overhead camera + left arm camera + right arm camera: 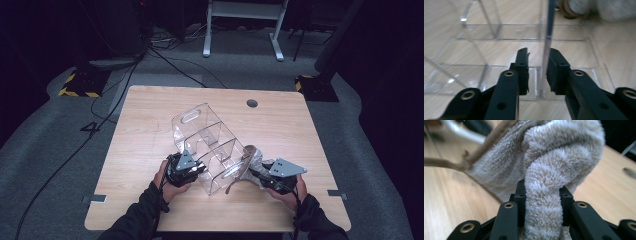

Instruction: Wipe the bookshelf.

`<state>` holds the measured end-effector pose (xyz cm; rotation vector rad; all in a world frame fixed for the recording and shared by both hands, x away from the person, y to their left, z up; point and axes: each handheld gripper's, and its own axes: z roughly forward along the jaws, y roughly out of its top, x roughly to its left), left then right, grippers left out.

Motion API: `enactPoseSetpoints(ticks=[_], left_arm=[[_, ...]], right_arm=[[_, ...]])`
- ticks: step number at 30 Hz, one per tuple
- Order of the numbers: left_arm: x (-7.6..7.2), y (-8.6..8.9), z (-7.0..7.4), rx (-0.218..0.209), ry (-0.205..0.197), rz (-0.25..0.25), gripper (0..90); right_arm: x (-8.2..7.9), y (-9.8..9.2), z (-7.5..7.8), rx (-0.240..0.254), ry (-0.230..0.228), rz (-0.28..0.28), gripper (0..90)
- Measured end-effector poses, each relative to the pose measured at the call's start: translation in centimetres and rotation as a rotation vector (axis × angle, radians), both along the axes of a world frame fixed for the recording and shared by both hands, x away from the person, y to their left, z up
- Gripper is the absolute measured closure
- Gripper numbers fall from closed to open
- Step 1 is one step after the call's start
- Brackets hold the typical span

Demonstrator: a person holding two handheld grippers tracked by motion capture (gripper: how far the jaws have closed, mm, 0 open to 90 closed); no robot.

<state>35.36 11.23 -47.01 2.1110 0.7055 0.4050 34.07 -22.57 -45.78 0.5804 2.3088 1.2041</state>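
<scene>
A clear acrylic organizer (205, 145) with several compartments and handle slots lies tilted on the wooden table (145, 115). My left gripper (201, 169) is at its near left corner. In the left gripper view one thin clear wall (546, 45) stands between the jaws of the left gripper (537, 53); the right pad is against it and the left pad stands off with a gap, so the jaws are open. My right gripper (254, 171) is shut on a folded beige terry cloth (251, 156), held against the organizer's near right side. The cloth (554, 152) bulges between the jaws of the right gripper (543, 187).
A round cable hole (252, 103) sits near the table's far edge. Beyond the table are a white desk frame (240, 30), floor cables (165, 55) and black stands with yellow-striped bases (80, 85). Bare wood lies to the left and right of the organizer.
</scene>
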Motion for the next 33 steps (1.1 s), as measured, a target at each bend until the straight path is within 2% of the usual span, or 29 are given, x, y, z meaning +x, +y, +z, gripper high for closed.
enactPoseSetpoints(ticks=[2,3,4,6,7,9,10,11,12,13,16,17,18,20,21,22,23,24,25,27,29,31,33], left_arm=[[-0.7,0.3,0.7,0.007,-0.034,0.015,67.8],[-0.7,0.3,0.7,0.007,-0.034,0.015,63.4],[-1.4,0.7,1.2,0.012,-0.049,0.012,63.4],[-2.6,1.3,1.8,0.018,-0.078,0.018,55.3],[-3.1,1.5,2.0,0.011,-0.074,0.005,53.3],[-3.9,1.7,2.2,0.024,-0.074,-0.018,49.4],[-4.3,1.6,2.1,0.03,-0.046,-0.043,46.6],[-4.4,1.4,1.9,0.033,0.005,-0.08,43.0],[-4.7,1.0,1.5,0.046,0.017,-0.088,38.9],[-5.0,0.7,1.2,0.071,0.012,-0.091,38.0],[-5.4,-0.3,0.0,0.095,0.053,-0.141,31.7],[-5.6,-0.7,-0.3,0.088,0.06,-0.162,31.2],[-5.6,-0.7,-0.3,0.088,0.06,-0.162,30.5],[-5.7,-1.5,-0.6,0.061,0.079,-0.186,33.0],[-5.4,-2.1,-0.9,0.022,0.107,-0.204,35.8],[-5.4,-2.1,-0.9,0.022,0.107,-0.204,37.6],[-5.0,-2.7,-1.4,0.016,0.126,-0.206,42.7],[-5.0,-2.7,-1.4,0.016,0.126,-0.206,46.4],[-4.8,-3.1,-1.8,0.022,0.141,-0.209,46.3],[-4.4,-3.8,-2.2,0.043,0.138,-0.225,55.6],[-4.2,-3.8,-2.4,0.049,0.138,-0.221,55.8],[-3.7,-3.6,-2.9,0.052,0.136,-0.227,63.7],[-3.3,-3.3,-2.9,0.043,0.142,-0.22,68.9]], right_arm=[[0.0,0.4,-0.6,-0.045,0.008,0.003,69.6],[0.0,0.4,-0.6,-0.045,0.008,0.003,69.6],[0.1,0.5,-0.7,-0.043,0.016,0.004,69.6],[0.2,0.4,-0.8,-0.035,0.024,0.001,69.5],[0.2,0.3,-0.8,-0.034,0.023,-0.004,69.4],[0.2,0.2,-0.7,-0.031,0.021,-0.012,69.3],[0.3,0.2,-0.7,-0.032,0.018,-0.02,69.2],[0.4,0.1,-0.6,-0.028,0.016,-0.027,69.0],[0.4,0.0,-0.4,-0.023,0.01,-0.033,68.8],[0.5,-0.1,-0.3,-0.019,0.004,-0.044,68.8],[0.7,-0.5,0.4,0.005,-0.019,-0.07,68.7],[0.9,-0.8,0.8,0.019,-0.033,-0.083,68.7],[0.9,-0.8,0.8,0.019,-0.033,-0.083,68.7],[1.3,-1.1,1.6,0.06,-0.063,-0.108,68.5],[1.6,-1.3,2.4,0.108,-0.062,-0.113,67.8],[1.6,-1.3,2.4,0.108,-0.062,-0.113,67.8],[1.7,-1.4,3.4,0.156,-0.069,-0.09,67.3],[1.7,-1.4,3.9,0.164,-0.079,-0.084,67.3],[1.8,-1.3,4.7,0.175,-0.094,-0.067,67.2],[1.7,-1.2,5.8,0.162,-0.134,-0.049,67.0],[1.8,-1.0,6.3,0.156,-0.149,-0.038,66.9],[2.2,-0.9,6.7,0.148,-0.161,-0.024,66.4],[2.9,-1.0,6.7,0.199,-0.115,0.01,65.5]])
